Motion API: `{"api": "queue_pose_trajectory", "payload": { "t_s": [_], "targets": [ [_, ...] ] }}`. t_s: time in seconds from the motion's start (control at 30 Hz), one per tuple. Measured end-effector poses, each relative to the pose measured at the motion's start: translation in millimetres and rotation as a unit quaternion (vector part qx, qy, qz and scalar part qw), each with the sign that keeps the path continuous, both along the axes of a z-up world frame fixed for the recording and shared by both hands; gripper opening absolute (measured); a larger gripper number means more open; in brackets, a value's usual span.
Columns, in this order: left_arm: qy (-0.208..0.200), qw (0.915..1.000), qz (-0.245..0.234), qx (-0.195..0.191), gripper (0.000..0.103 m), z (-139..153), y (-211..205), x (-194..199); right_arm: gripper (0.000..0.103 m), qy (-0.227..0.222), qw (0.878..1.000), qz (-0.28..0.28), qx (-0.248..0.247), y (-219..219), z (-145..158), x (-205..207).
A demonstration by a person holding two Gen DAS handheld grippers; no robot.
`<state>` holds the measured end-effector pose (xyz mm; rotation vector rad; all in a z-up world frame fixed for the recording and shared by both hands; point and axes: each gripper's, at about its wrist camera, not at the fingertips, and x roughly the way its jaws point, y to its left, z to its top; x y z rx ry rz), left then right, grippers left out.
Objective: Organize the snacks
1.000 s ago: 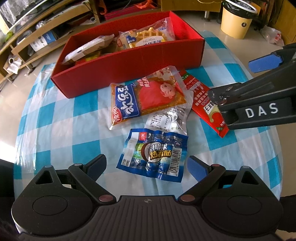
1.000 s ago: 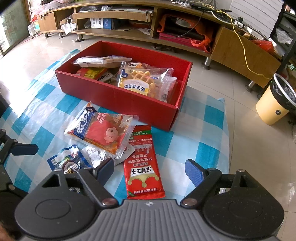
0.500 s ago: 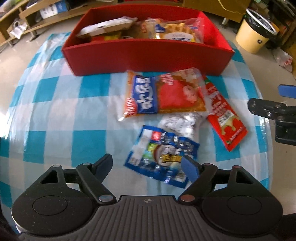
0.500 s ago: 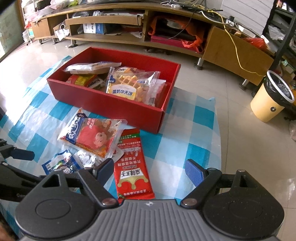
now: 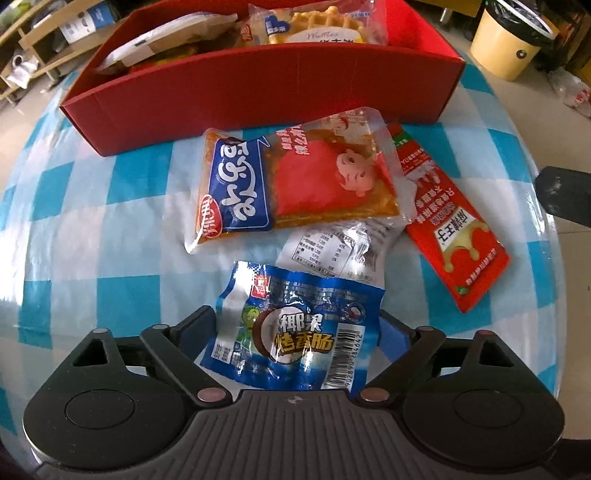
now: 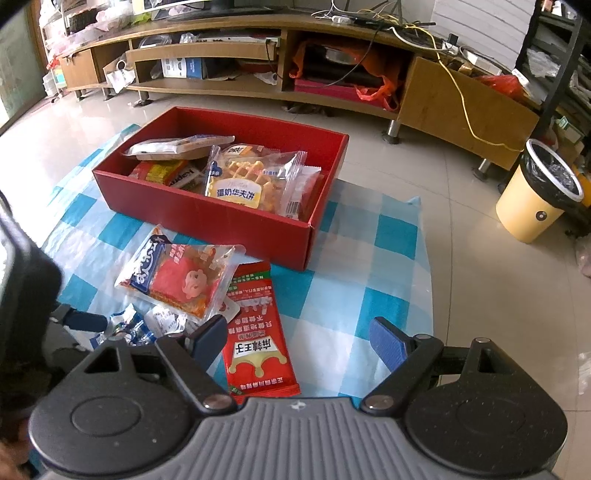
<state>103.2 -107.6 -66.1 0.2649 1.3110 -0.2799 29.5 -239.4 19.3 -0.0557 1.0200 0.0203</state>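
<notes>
Left wrist view: left gripper (image 5: 297, 332) now lowered onto the blue sausage packet (image 5: 295, 328), fingers (image 5: 197, 326) wide apart and flanking it, one on each side, where a second ago the packet lay well ahead of them; whether the pads touch the wrapper, cannot tell. Beyond the packet, a crumpled clear wrapper (image 5: 336, 251), then the orange-and-blue noodle pack (image 5: 291, 181), now larger in view and nearer. Right of the noodle pack, the red sachet (image 5: 448, 229). Behind the noodle pack, the red box (image 5: 266, 96) with the waffle bag (image 5: 321, 22) inside. Right gripper reduced to a dark sliver at the right edge, far less of it than before.

Right wrist view: right gripper (image 6: 299, 341) raised higher above the checked cloth (image 6: 373, 266) than a second ago, fingers (image 6: 388, 341) spread wide, holding nothing. Red sachet directly below the fingers, noodle pack left of it, red box behind. Left gripper now looming large at the left edge, by the blue sausage packet.
</notes>
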Motion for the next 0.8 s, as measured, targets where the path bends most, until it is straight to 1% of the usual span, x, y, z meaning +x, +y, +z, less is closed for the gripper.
{"api": "queue_pose_trajectory", "payload": {
  "t_s": [0.03,0.17,0.27,0.3,0.4,0.5,0.57,0.6,0.7,0.8],
  "targets": [
    [-0.004,1.0,-0.002,0.002,0.09,1,1,-2,0.081,0.0,1.0,0.001,0.0,0,0,0],
    [-0.002,0.9998,-0.017,0.009,0.087,3,7,-18,0.081,-0.002,1.0,0.004,0.002,1,2,-1],
    [0.004,0.9997,-0.024,0.007,0.081,7,18,-30,0.081,-0.002,1.0,0.009,0.004,3,2,-1],
    [0.005,0.9996,-0.026,0.004,0.077,9,21,-34,0.081,-0.001,1.0,0.011,0.004,4,2,-1],
    [0.012,0.9996,-0.026,0.0,0.076,12,31,-42,0.081,0.007,1.0,0.015,0.004,5,-2,-1],
    [0.02,0.9994,-0.028,0.0,0.079,12,41,-50,0.081,0.021,1.0,0.012,0.004,3,-10,2],
    [0.022,0.9993,-0.029,-0.007,0.087,15,41,-47,0.081,0.035,0.999,0.008,0.017,-1,-16,7],
    [0.015,0.9995,-0.025,-0.01,0.093,17,43,-47,0.081,0.041,0.999,0.006,0.022,-3,-19,9],
    [0.003,0.9997,-0.023,-0.008,0.096,20,47,-45,0.082,0.059,0.998,0.002,0.027,-3,-32,18],
    [0.012,0.9996,-0.025,-0.011,0.097,17,49,-44,0.082,0.082,0.996,0.01,0.024,2,-47,27]
  ]
}}
